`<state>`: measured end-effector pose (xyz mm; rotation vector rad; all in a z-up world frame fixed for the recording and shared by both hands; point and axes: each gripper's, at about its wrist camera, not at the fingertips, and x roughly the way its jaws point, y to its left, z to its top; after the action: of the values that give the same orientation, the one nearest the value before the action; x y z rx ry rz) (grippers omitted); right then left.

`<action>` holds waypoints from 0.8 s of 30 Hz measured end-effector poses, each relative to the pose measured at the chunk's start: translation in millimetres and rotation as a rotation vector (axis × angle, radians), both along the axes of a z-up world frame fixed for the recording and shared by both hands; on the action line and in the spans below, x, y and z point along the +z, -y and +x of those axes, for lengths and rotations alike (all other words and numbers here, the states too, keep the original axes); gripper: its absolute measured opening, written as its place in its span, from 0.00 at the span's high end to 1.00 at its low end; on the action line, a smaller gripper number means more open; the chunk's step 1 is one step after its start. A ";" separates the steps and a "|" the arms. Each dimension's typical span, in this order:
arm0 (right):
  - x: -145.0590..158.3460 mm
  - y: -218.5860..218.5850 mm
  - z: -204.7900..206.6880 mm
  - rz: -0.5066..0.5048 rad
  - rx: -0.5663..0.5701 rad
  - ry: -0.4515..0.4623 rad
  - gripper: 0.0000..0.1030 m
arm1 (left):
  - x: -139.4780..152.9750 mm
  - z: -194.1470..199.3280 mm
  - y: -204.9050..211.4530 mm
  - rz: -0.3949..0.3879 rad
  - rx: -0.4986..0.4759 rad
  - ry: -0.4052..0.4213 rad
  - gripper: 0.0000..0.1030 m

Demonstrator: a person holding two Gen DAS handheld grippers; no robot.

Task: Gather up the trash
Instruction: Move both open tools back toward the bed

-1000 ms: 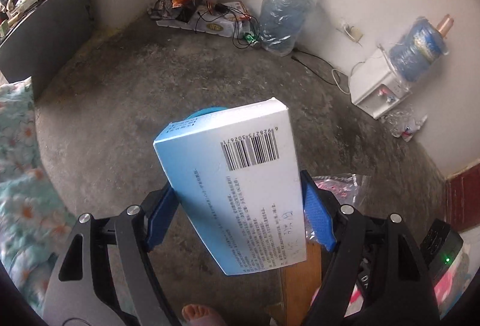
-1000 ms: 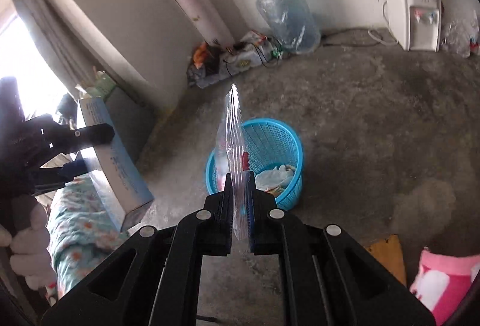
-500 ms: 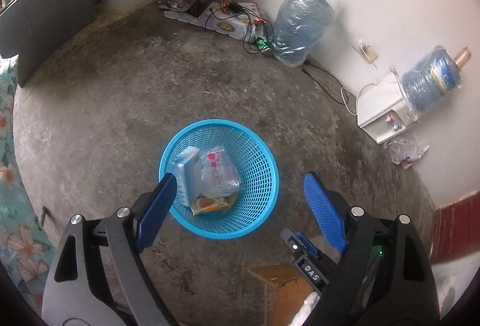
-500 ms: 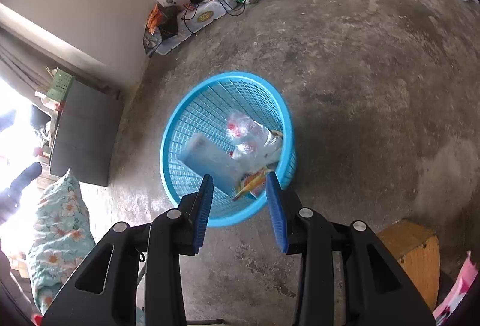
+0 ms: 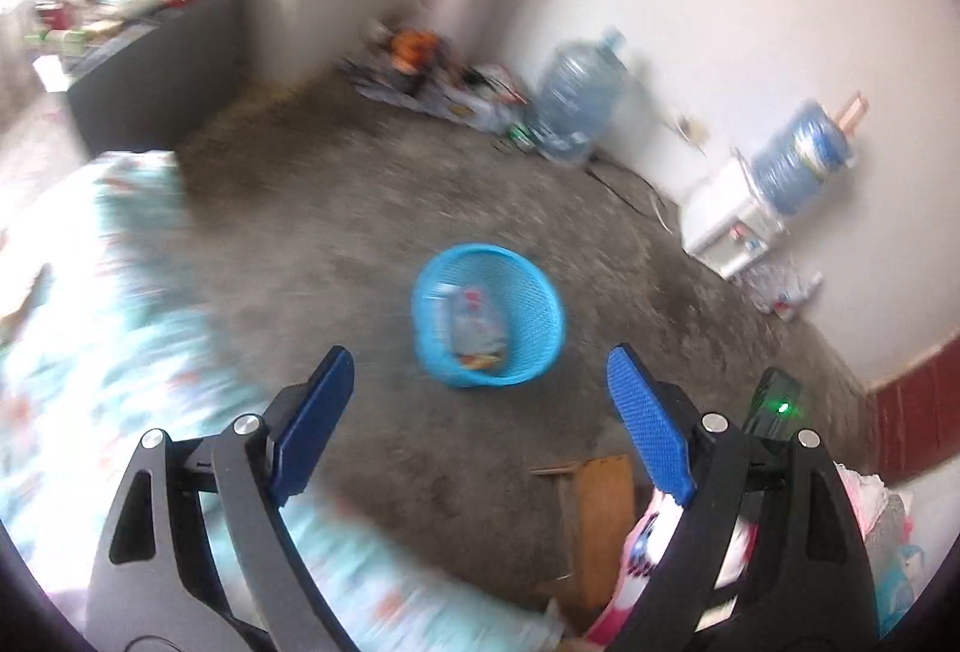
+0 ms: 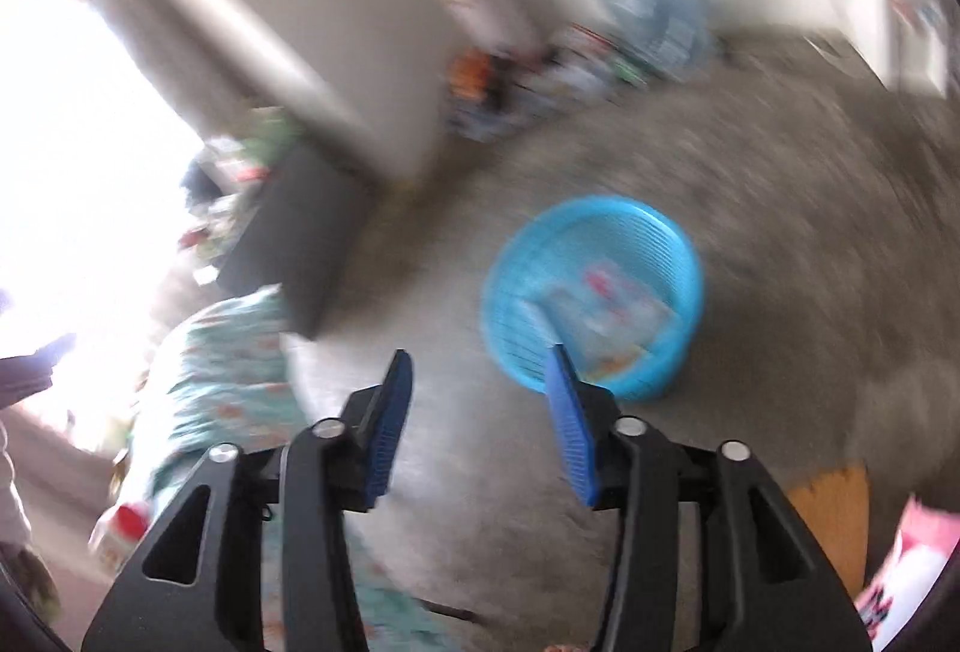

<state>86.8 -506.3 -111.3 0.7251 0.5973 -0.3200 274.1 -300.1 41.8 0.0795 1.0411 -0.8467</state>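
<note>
Sadly, labels on trash in the blue basket [image 5: 543, 328] blur unreadably.

- The basket [image 5: 489, 316] sits on the floor [image 5: 360, 208] ahead of me, trash [image 5: 474, 319] in it.
- Behind the basket, the water jug [image 5: 579, 103]; right of it, the dispenser [image 5: 729, 223]; left, the bedding [image 5: 120, 304].

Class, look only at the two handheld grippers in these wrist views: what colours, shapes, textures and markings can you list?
The left gripper has a black angular frame with triangular cut-outs, silver round bolt heads and two flat blue fingers with a fine ribbed texture. A small green light glows on a dark unit at its right. The right gripper matches: black frame, silver bolts, blue ribbed fingers. No cables or sleeves show.
</note>
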 end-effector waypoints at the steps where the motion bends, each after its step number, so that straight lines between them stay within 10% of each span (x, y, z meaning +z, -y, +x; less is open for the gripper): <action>1: 13.1 -12.4 2.3 -0.029 0.040 0.025 0.46 | 20.2 -6.4 -39.2 -0.018 0.048 0.025 0.20; 7: 71.8 -100.1 13.0 -0.095 0.346 0.156 0.36 | 89.5 -70.0 -251.9 -0.094 0.389 0.186 0.20; 13: 91.8 -184.4 21.9 -0.120 0.589 0.129 0.36 | 62.5 -152.2 -392.5 -0.238 0.649 0.148 0.20; 19: 107.3 -245.5 9.4 -0.137 0.702 0.117 0.36 | 36.5 -219.0 -381.9 -0.292 0.529 0.226 0.22; 24: 118.5 -265.2 4.6 -0.135 0.710 0.109 0.36 | 26.1 -215.5 -310.7 -0.396 0.319 0.104 0.22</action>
<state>91.5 -241.1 7.2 0.3618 0.6825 0.3334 58.6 10.6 67.9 -0.3654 0.7474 -0.7335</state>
